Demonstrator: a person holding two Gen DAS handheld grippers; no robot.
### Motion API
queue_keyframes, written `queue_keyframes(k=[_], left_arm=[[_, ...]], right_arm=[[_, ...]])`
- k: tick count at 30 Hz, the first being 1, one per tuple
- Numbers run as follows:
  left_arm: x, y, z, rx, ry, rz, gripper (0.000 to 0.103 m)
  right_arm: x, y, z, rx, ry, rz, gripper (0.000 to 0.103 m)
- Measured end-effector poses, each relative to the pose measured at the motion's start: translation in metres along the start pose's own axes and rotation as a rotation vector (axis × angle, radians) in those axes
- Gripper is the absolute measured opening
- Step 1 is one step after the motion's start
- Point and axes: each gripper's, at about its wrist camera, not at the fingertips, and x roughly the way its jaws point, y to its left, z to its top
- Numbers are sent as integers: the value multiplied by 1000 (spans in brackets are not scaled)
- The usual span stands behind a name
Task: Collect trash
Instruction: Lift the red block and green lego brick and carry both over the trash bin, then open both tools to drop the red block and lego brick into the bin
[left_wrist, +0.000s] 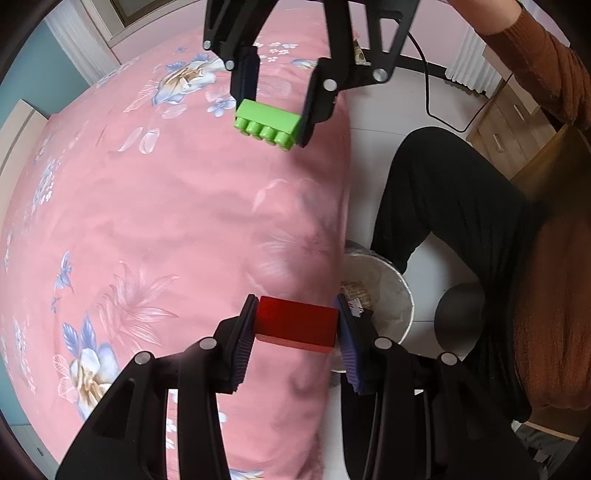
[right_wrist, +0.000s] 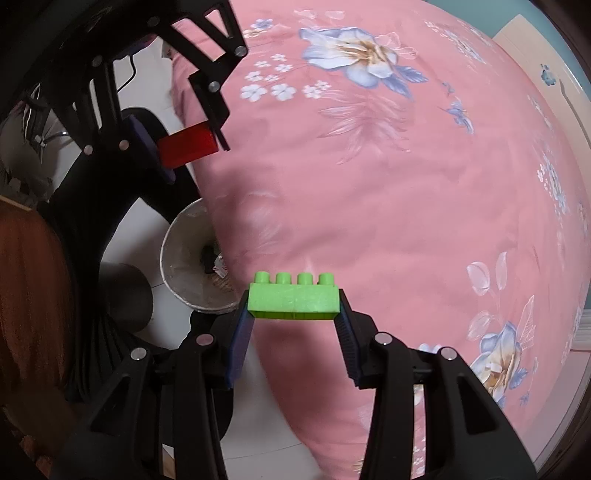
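My left gripper (left_wrist: 295, 325) is shut on a red block (left_wrist: 295, 323) and holds it above the edge of the pink bed, beside the trash bin (left_wrist: 402, 299). My right gripper (right_wrist: 293, 310) is shut on a green studded brick (right_wrist: 293, 297) and holds it above the bed. In the left wrist view the right gripper (left_wrist: 275, 107) with the green brick (left_wrist: 267, 123) hangs farther along the bed. In the right wrist view the left gripper (right_wrist: 184, 144) with the red block (right_wrist: 186, 146) is at upper left, above the bin (right_wrist: 181, 254).
The pink floral bedspread (left_wrist: 166, 206) fills most of both views. The round white-lined bin stands on the white floor against the bed's side and holds some wrappers (left_wrist: 354, 293). The person's black-trousered leg (left_wrist: 454, 199) and a wooden drawer unit (left_wrist: 509, 129) are to the right.
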Motion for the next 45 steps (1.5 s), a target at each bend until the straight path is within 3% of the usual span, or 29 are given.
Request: queue_keyframes(k=[20, 45], left_arm=[[8, -58, -25, -9, -24, -15, 44], [68, -103, -46, -13, -21, -128, 44]], right_arm=[[20, 105, -9, -62, -7, -41, 44], [76, 161, -22, -28, -31, 43, 44]])
